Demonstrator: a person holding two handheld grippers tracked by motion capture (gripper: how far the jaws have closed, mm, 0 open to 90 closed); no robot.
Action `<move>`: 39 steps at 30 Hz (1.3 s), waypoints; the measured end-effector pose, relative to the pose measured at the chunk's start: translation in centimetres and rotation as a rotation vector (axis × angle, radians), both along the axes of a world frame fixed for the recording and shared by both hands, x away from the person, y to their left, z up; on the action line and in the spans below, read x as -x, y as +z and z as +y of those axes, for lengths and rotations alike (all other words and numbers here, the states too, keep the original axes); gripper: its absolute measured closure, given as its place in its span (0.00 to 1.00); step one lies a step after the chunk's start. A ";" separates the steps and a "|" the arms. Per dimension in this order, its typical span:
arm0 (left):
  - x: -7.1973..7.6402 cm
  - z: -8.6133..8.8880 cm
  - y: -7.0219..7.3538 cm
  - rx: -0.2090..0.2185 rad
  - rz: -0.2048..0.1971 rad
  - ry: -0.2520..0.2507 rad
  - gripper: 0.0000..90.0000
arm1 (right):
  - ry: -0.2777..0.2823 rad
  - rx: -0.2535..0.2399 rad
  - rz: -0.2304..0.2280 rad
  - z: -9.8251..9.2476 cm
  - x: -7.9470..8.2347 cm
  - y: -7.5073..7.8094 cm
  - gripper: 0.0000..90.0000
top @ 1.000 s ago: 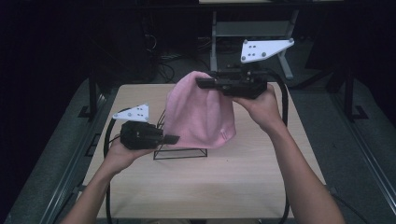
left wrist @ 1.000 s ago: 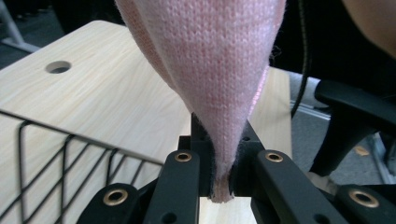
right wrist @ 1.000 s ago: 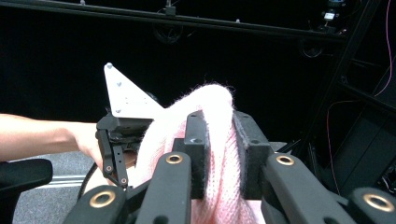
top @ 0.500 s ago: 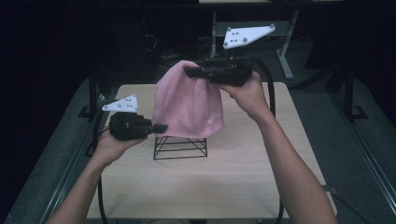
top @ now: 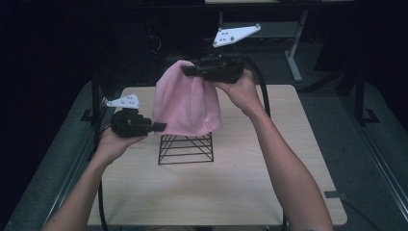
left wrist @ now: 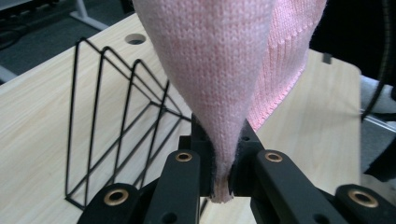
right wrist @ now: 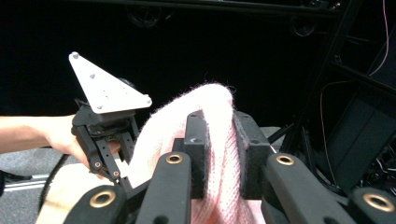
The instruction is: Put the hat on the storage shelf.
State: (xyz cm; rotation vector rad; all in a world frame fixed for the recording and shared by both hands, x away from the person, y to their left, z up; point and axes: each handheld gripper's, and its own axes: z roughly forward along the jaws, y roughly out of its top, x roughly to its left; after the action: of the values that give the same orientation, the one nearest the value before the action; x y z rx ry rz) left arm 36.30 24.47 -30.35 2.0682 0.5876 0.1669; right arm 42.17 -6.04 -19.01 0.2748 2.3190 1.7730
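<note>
the pink knit beanie (top: pixel 186 102) hung in the air above the light wooden counter (top: pixel 231 178), stretched between the two tongs. the right tongs (top: pixel 188 70) were pressed together on the crown of the hat, held high and toward the far side of the counter; in the right gripper view the knit bulged up between the two black jaws. the left tongs (top: pixel 161 127) pinched the lower edge of the beanie at its left side, and in the left gripper view a narrow fold of the fabric ran down into the closed jaws, with only a small tip of it showing below them. the black wire rack (top: pixel 186 148) stood on the counter directly beneath the hat, whose hem hung just above or at the top of its wires; whether they touched i could not tell.

several things could have gone wrong from there. the left grip held only a thin pinch near the edge, so any pull away from the right hand could have drawn the knit out of the jaws and let that side drop. lowering the hat carelessly could have snagged its loose stitches on the rack's wire tips, or nudged the light rack and tipped it. stretching the hands apart could also have distorted the knit.
</note>
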 end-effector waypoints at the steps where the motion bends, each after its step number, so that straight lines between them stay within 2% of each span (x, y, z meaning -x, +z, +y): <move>1: -0.1 0.0 -0.1 -0.002 -0.003 0.002 0.92 | -0.005 0.005 0.000 0.0 -0.2 -0.1 0.86; 10: -0.6 0.0 -0.2 -0.018 -0.045 0.042 0.92 | -0.030 0.019 -0.011 0.2 -1.3 -0.3 0.86; 19: -0.4 0.0 -0.4 -0.026 -0.083 0.053 0.92 | -0.014 0.005 -0.032 0.4 -1.9 -0.5 0.85; 22: 0.0 0.0 -0.5 -0.028 -0.105 0.048 0.92 | -0.002 -0.013 -0.029 0.3 -1.7 -0.7 0.85; 32: 0.9 0.1 -1.0 -0.035 -0.109 0.016 0.92 | 0.035 -0.020 -0.029 0.0 -0.7 -1.4 0.85; 39: 1.3 0.3 -1.3 -0.047 -0.109 -0.001 0.92 | 0.057 -0.006 -0.040 0.2 0.3 -1.4 0.85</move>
State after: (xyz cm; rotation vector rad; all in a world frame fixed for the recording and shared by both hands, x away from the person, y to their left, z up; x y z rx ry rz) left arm 34.95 24.79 -31.67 2.0900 0.5202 0.2940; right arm 41.88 -5.89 -20.43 0.1743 2.3164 1.7953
